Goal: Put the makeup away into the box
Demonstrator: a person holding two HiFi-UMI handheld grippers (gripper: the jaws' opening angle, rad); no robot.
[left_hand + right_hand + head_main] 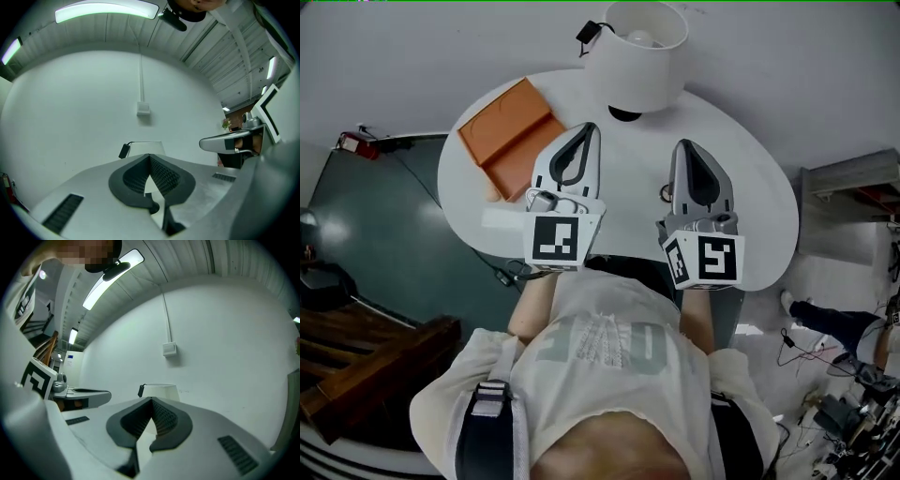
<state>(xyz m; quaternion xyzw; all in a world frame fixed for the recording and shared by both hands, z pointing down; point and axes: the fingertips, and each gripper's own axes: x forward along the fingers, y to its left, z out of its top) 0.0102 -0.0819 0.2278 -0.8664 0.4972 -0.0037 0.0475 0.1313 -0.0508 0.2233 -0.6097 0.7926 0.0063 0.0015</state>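
Left gripper (pixel 587 129) and right gripper (pixel 682 146) both pressed together, empty; orange box (pixel 511 131) lies open just left of the left gripper (makeup not in view), so we should find an item, then spread jaws.

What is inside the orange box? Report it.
Only bare orange surface shows in the orange box, with nothing lying in it. The left gripper covers one corner, so that part is unseen.
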